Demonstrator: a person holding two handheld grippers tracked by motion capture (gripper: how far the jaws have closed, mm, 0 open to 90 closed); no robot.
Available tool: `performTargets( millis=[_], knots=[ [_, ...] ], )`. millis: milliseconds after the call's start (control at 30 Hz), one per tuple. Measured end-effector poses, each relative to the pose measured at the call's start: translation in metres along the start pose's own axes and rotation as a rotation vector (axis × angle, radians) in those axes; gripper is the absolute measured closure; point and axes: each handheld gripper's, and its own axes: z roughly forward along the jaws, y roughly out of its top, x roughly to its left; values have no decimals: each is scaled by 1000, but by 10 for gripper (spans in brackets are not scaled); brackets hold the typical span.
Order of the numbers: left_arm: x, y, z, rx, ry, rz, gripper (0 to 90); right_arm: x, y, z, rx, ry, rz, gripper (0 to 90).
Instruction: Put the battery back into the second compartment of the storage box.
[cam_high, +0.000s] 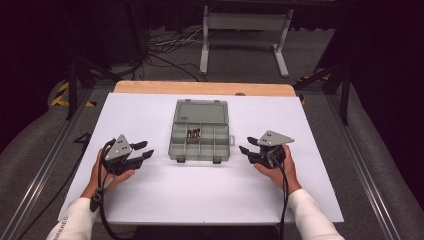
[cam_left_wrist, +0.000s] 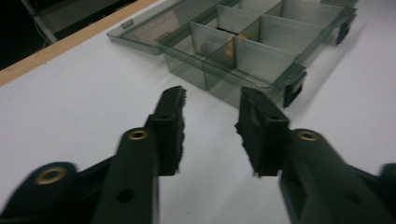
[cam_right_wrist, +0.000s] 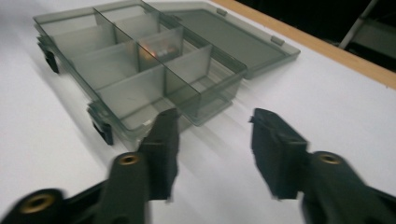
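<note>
A grey see-through organiser box (cam_high: 201, 142) sat in the middle of the white tabletop (cam_high: 150, 195), its lid (cam_high: 202, 111) swung fully open and lying flat behind it, toward the far wooden edge. Dividers split the box into compartments, and a few small dark items (cam_high: 193, 133) lay in one of the middle compartments of the far row (too small to identify; the gripper views showed only an orange-brown glint there). Two black latches (cam_high: 180, 159) hung on its near wall.

The left tongs (cam_high: 146, 150) were held just left of the box, near its front corner, jaws spread apart with nothing between them; the left gripper view had the box's latch corner (cam_left_wrist: 292, 88) close ahead of the tips. The right tongs (cam_high: 246, 148) were on the opposite side, near the box's right wall, likewise parted and empty. Both pointed inward at the box without touching it. Each was gripped in one of the person's hands, which rested low near the tabletop
</note>
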Motion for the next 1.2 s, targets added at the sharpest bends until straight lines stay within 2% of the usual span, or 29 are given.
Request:
performTargets(
  millis=[100, 133, 200, 300, 367, 433, 567, 600, 633, 700, 800, 900, 1000, 1067, 1200],
  knots=[
    [8, 4, 5, 8, -17, -22, 807, -9, -1, 3, 31, -1, 7, 807],
    [10, 5, 7, 9, -26, -29, 839, -11, -1, 4, 40, -3, 2, 849],
    [12, 8, 11, 8, -16, -34, 893, -14, 0, 7, 61, -5, 1, 894],
    [15, 13, 18, 34, -18, -30, 898, -19, 4, 9, 75, -2, 13, 900],
    [18, 15, 23, 53, -14, -33, 899, -23, 7, 11, 93, -40, -27, 900],
    [21, 18, 27, 55, -18, -35, 899, -30, 11, 13, 95, -37, -12, 900],
    [26, 24, 33, 76, -10, -35, 900, -37, 19, 15, 101, -54, -22, 900],
    [26, 25, 35, 80, -12, -36, 900, -38, 22, 17, 116, -69, -48, 900],
    [27, 29, 37, 85, -5, -29, 899, -40, 25, 19, 119, -64, -64, 900],
    [28, 33, 40, 89, -4, -26, 899, -41, 27, 23, 135, -69, -80, 900],
    [30, 38, 43, 94, 2, -32, 899, -45, 28, 28, 138, -56, -52, 900],
    [33, 43, 47, 99, 0, -36, 900, -49, 33, 32, 141, -72, -55, 900],
    [36, 47, 52, 106, 10, -38, 900, -53, 37, 37, 139, -54, -19, 900],
    [38, 49, 55, 109, 19, -39, 900, -54, 40, 42, 145, -53, -30, 900],
    [43, 49, 62, 116, 9, -61, 900, -54, 45, 53, 157, -27, -10, 900]
  ],
)
